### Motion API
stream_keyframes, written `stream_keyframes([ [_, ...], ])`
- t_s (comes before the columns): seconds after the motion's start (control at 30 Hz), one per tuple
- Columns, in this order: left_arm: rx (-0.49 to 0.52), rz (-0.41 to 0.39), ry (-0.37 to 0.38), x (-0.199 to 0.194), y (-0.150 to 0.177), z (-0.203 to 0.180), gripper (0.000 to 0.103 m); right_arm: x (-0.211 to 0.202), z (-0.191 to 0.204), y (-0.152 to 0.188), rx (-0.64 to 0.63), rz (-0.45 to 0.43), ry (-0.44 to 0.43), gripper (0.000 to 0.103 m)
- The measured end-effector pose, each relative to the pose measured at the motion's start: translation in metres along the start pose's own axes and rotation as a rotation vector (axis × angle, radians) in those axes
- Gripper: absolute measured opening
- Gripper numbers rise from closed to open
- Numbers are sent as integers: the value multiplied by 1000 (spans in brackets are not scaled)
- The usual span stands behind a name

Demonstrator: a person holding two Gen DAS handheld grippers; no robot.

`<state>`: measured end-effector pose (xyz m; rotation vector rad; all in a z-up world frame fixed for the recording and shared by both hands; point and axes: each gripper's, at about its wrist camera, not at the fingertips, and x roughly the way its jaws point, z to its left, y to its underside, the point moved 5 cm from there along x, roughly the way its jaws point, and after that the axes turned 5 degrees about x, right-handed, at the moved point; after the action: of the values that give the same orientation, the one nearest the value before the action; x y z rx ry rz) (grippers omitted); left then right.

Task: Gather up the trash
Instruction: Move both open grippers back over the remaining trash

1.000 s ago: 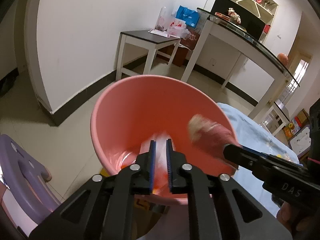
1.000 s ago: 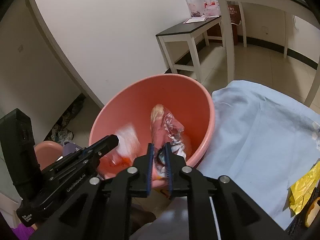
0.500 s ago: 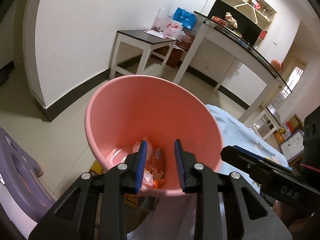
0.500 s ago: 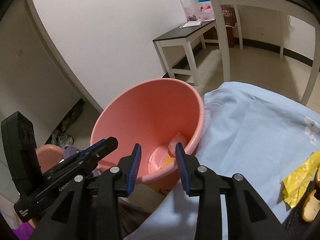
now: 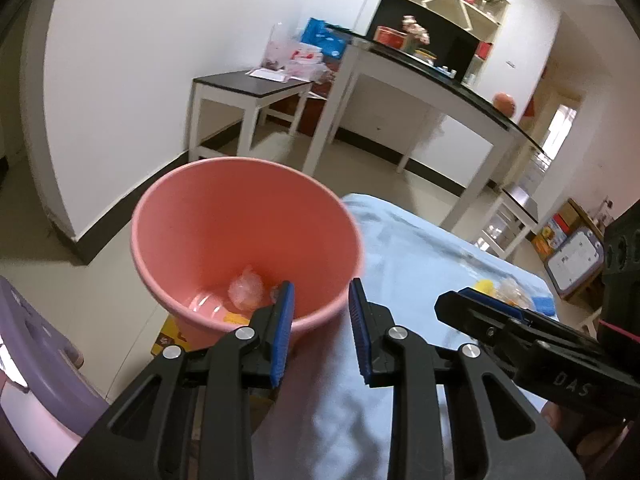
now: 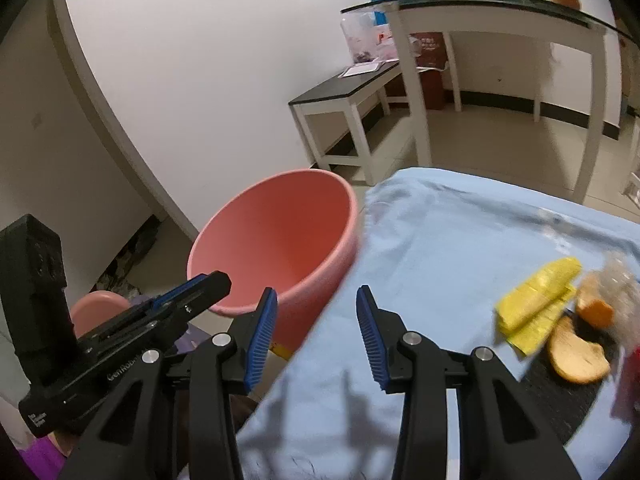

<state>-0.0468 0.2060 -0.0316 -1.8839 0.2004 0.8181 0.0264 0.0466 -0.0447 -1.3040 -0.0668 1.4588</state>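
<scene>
A pink bin [image 5: 244,200] stands on the floor beside the table edge, with crumpled wrappers [image 5: 246,292] at its bottom. It also shows in the right wrist view [image 6: 280,236]. My left gripper [image 5: 320,332] is open and empty over the bin's near rim. My right gripper [image 6: 316,336] is open and empty over the light blue tablecloth [image 6: 440,248]. On the table at the right lie a yellow wrapper [image 6: 536,304], orange peel pieces [image 6: 576,352] and a clear plastic bag [image 6: 616,276].
A purple stool [image 5: 36,352] stands on the left of the bin. A small dark-topped side table [image 5: 248,88] and a long white desk [image 5: 432,80] stand against the far walls. A smaller pink basin [image 6: 100,308] sits on the floor.
Both grippers let go of their trash into the bin, opened wide and drew back. The right gripper has swung right toward the table's trash.
</scene>
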Motion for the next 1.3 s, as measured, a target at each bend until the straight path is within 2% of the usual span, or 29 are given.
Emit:
stream_keyframes([
  [0.4,115,4,73,-10,7,-64,28,-71,-49,22,35,-87,101,43],
  [0.73,208,54,125,10,13,-123,28,-132,-123,34,142,-179,202,47],
  [1.03,298,129,147,56,17,-165,28,-170,-193,34,255,-241,282,50],
  [1.3,349,209,124,113,20,-185,28,-184,-243,21,340,-287,339,55],
])
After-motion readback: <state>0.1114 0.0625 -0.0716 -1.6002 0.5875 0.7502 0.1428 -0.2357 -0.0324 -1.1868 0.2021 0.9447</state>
